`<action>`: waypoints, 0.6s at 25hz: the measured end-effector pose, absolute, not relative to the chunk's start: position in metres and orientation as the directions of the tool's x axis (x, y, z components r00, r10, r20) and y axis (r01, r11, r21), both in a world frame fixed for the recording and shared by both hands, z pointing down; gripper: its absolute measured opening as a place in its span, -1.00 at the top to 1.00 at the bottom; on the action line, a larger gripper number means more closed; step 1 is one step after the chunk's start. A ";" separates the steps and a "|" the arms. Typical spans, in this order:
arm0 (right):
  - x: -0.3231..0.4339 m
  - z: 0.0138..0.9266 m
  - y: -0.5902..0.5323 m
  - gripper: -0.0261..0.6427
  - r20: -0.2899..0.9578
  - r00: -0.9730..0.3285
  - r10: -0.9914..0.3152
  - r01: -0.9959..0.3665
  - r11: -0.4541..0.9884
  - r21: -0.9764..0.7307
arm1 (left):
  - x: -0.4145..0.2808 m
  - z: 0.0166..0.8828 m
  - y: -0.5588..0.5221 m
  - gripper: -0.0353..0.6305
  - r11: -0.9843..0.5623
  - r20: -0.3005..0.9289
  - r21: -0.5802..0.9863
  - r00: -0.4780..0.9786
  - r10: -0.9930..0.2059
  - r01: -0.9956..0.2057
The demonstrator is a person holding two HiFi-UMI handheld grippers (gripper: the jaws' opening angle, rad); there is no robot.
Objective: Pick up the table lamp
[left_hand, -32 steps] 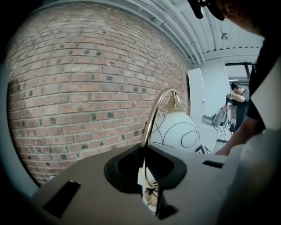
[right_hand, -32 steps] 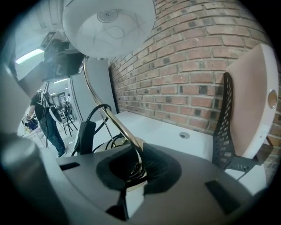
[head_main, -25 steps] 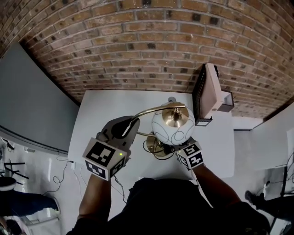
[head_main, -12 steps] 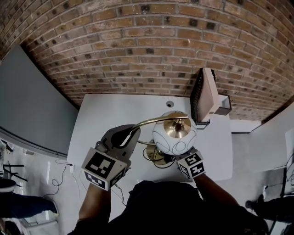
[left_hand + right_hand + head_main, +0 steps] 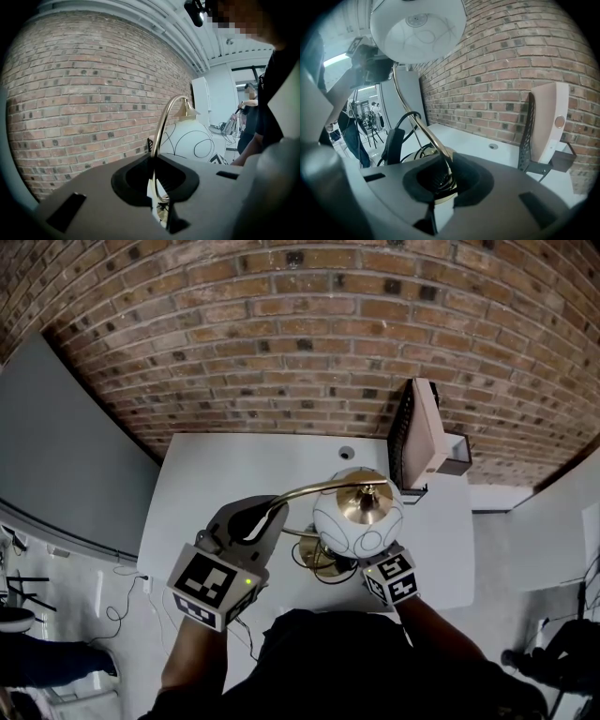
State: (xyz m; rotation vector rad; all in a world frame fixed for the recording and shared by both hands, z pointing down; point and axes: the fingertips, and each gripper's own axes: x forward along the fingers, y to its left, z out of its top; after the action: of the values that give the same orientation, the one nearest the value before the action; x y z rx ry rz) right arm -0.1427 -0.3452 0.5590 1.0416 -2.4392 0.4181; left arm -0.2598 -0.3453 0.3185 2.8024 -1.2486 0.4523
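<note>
Brass lamp stem [image 5: 423, 134] pinched by right gripper [image 5: 443, 180] (hidden overhead).

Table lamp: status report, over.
Left gripper shut on brass arm of table lamp. Right gripper shut on its stem. White panel close at right, not touching.

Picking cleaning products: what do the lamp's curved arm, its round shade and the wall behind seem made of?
The curved arm: probably polished brass-coloured metal; thin, gold, bright highlights. The round shade: white glass or glazed ceramic, can't tell which; glossy sheen, thin black lines. The wall: bare matte brick, red-brown with pale mortar joints.
</note>
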 end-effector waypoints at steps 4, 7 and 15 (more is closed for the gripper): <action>-0.143 0.557 -0.346 0.79 0.515 -0.611 -0.601 -0.738 0.667 -0.098 | -0.260 0.317 -0.346 0.83 -0.674 0.280 -0.080 0.633 -0.722 -0.734; -0.143 0.558 -0.345 0.79 0.517 -0.610 -0.600 -0.739 0.667 -0.097 | -0.260 0.318 -0.346 0.83 -0.674 0.280 -0.078 0.632 -0.722 -0.735; -0.142 0.560 -0.345 0.79 0.518 -0.610 -0.600 -0.739 0.667 -0.097 | -0.258 0.319 -0.345 0.84 -0.676 0.283 -0.075 0.634 -0.720 -0.734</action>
State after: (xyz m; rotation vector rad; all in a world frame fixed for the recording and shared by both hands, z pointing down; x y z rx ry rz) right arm -0.1422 -0.3451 0.5596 1.0430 -2.4354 0.4189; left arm -0.2584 -0.3453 0.3187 2.7969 -1.2445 0.4516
